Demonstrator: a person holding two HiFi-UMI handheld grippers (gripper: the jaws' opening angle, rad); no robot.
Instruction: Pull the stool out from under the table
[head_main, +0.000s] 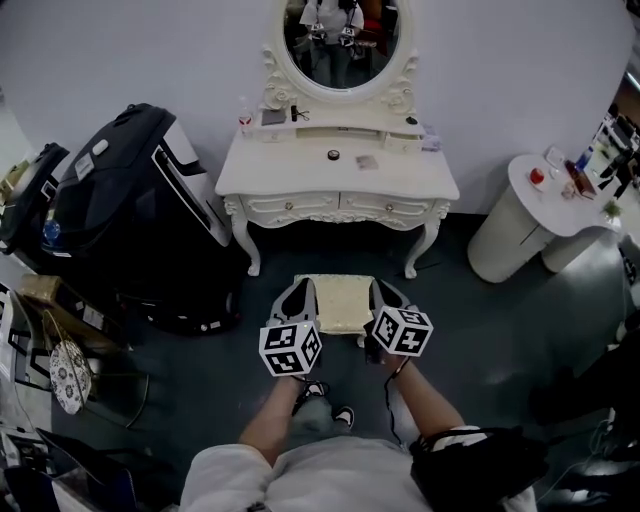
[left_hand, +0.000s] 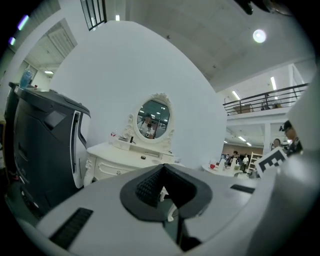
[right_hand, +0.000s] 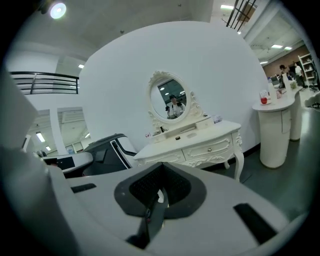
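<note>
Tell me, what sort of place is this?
Probably a mock bedroom corner inside a big open hall, not a home: an ornate dressing table with an oval mirror and a cushioned stool stand against a bare white wall, while a mezzanine railing shows beyond it.

1. Left gripper (head_main: 299, 293) and right gripper (head_main: 386, 293) — pale grey (black-and-white squares at the rear).
2. Stool (head_main: 336, 303) between them: cream, faintly patterned top.
3. Table (head_main: 338, 180) beyond them — white, with carved scrollwork.
</note>
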